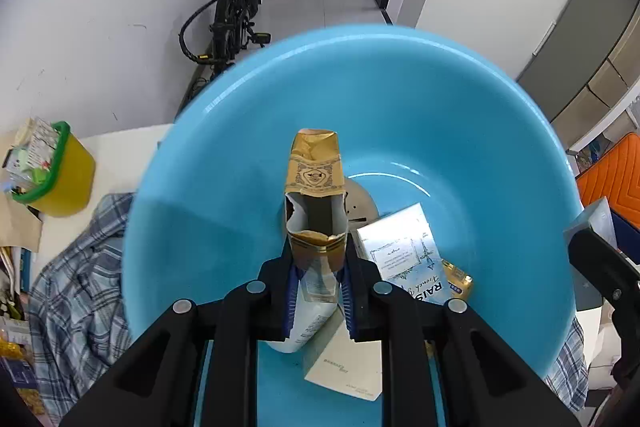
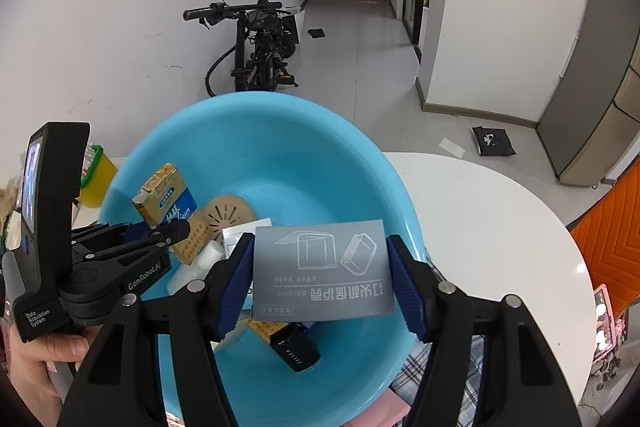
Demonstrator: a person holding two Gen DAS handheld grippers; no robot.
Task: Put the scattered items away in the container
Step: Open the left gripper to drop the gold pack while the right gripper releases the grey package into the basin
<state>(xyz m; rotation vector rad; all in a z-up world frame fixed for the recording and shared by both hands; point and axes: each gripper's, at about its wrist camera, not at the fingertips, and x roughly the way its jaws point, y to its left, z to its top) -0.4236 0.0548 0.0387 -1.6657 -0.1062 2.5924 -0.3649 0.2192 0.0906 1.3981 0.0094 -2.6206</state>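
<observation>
The torn gold and white paper packet sits pinched in the left hand-held gripper. Its jaws are clenched tight on the packet's lower end. The packet's long side points straight out from the jaws, with the ripped gold top farthest away. It hangs right over the big round blue plastic bowl, so the bowl lies just below it. This looks like the moment before a drop.

The flat grey cardboard box with white line drawings is held in the right hand-held gripper. The blue pads press on its two short ends, and its long side runs across from pad to pad. It is over the bowl too, near the rim closest to the camera.

Both hands are above the bowl. The left one seems deeper in.

Already in the bowl lie a pale blue and white box, a round tan disc with slots, a yellow and blue carton and a small black box.

The bowl rests on a checked cloth on a white round surface.
</observation>
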